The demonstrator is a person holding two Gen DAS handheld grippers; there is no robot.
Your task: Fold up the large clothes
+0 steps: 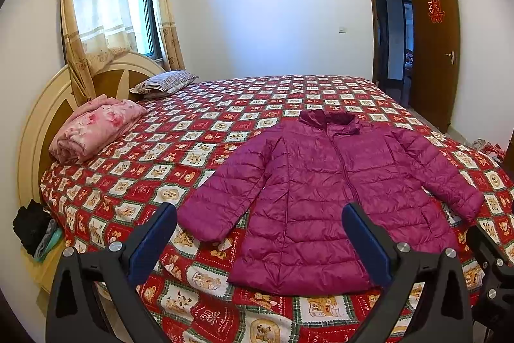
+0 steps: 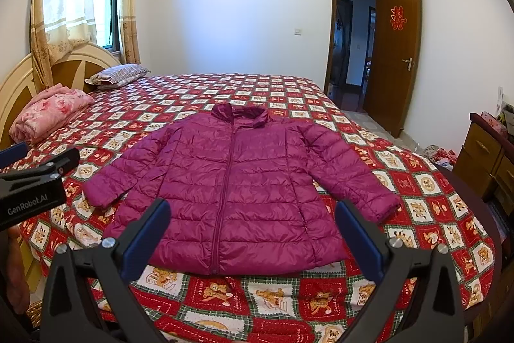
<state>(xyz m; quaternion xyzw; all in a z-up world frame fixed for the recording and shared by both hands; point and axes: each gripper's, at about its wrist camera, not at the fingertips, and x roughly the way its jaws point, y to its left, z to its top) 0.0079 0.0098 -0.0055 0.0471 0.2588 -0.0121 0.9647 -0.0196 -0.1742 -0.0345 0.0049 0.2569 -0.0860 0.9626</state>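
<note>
Both grippers, left gripper (image 1: pixel 258 233) and right gripper (image 2: pixel 253 229), are hovering wide open and empty before the jacket (image 2: pixel 237 182), its hem nearest, collar lying farthest.

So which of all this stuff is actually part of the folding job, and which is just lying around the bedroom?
Part of the job:
- purple puffer jacket, spread flat, zipped, sleeves out
- left tongs, open
- right tongs, open
- bed cover, the work surface

Just lying about:
- pink folded blanket
- striped pillow
- dark clothes beside the bed
- wooden dresser
</note>
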